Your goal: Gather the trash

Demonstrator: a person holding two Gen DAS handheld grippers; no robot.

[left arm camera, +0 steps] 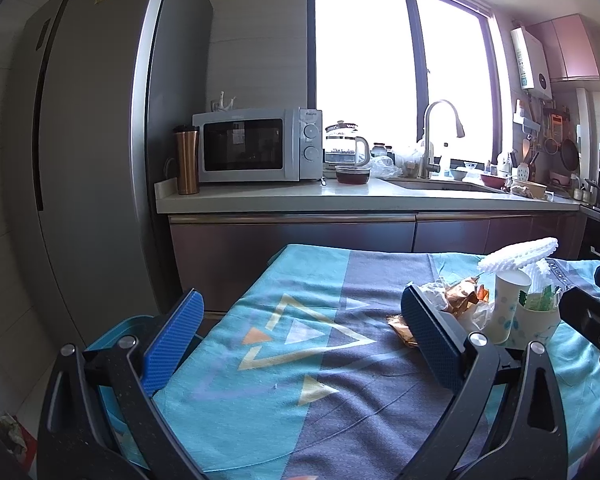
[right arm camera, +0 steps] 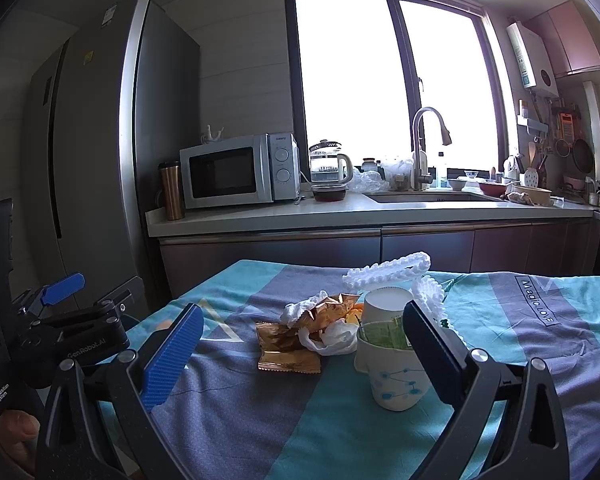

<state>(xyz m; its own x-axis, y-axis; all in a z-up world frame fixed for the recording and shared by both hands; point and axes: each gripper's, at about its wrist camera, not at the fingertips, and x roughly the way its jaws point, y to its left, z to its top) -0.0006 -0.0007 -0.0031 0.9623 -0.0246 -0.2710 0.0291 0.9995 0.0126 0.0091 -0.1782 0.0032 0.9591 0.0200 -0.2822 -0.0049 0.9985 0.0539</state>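
A heap of trash lies on the patterned tablecloth (right arm camera: 228,412): a gold foil wrapper (right arm camera: 286,350), crumpled white tissue (right arm camera: 332,338), white foam fruit netting (right arm camera: 396,270) and two paper cups. The nearer cup (right arm camera: 392,376) holds green packets; the other cup (right arm camera: 386,300) lies behind it. My right gripper (right arm camera: 300,356) stands open just short of the heap, its right finger beside the nearer cup. In the left wrist view the same heap sits at the right, with the wrapper (left arm camera: 400,326), the cups (left arm camera: 508,308) and the netting (left arm camera: 520,254). My left gripper (left arm camera: 300,344) is open over bare cloth, left of the heap.
A teal bin (left arm camera: 112,332) shows below the table's left edge. Behind the table runs a counter (left arm camera: 340,196) with a microwave (left arm camera: 256,144), copper tumbler (left arm camera: 187,160), kettle, sink and faucet (left arm camera: 440,136). A tall fridge (left arm camera: 100,140) stands at the left.
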